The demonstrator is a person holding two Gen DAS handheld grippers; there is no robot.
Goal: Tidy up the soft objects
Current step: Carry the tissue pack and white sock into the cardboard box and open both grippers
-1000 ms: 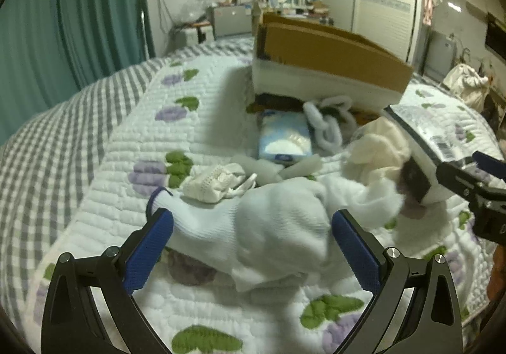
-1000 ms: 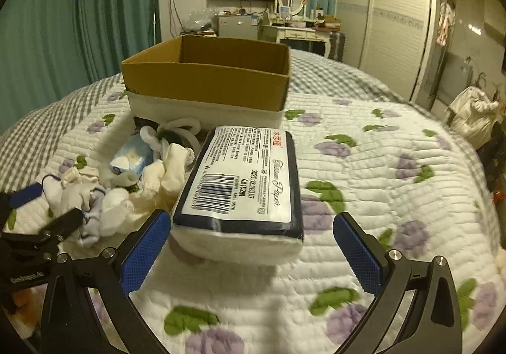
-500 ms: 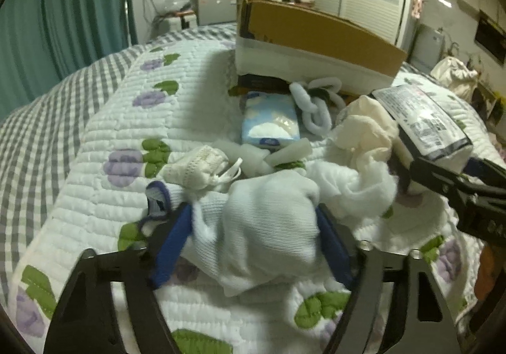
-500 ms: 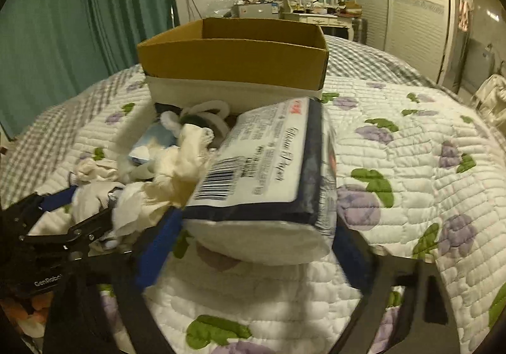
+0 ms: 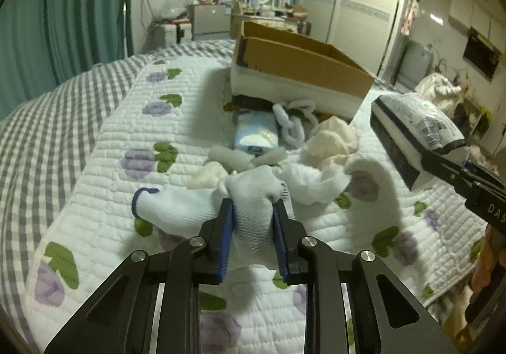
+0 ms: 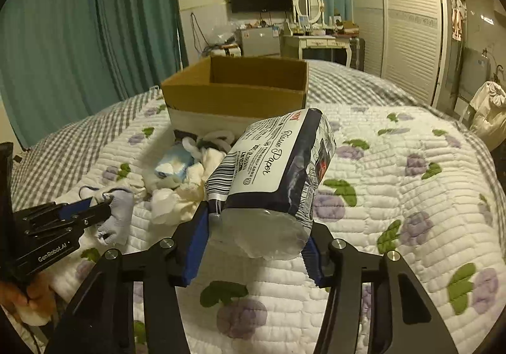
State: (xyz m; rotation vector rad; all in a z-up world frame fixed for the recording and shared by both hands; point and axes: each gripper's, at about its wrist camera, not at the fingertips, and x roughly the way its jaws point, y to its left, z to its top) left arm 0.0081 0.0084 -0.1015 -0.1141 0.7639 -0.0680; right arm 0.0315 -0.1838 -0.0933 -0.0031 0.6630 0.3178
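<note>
My left gripper point(image 5: 253, 207) is shut on a white knit glove point(image 5: 186, 211) with a blue cuff, which bunches up between the blue pads just above the quilt. The right gripper point(image 6: 257, 227) has its jaws closing on a tissue paper pack point(image 6: 275, 164); both pads press its near end, and the pack is lifted and tilted. In the left wrist view that pack point(image 5: 417, 126) hangs at the right in the other gripper's fingers point(image 5: 442, 164). An open cardboard box point(image 6: 234, 94) stands on the bed behind the pile.
Between the grippers and the box point(image 5: 300, 69) lie a blue tissue packet point(image 5: 256, 132), a white plush chain point(image 5: 292, 120), a cream cloth point(image 5: 332, 142) and white socks point(image 5: 316, 180). The floral quilt point(image 6: 395, 180) stretches to the right. A hand point(image 6: 34, 297) holds the left gripper.
Both grippers went from wide open to shut, the left on the glove and the right on the tissue pack. Both have risen, and the pack has come off the quilt and tilted.
</note>
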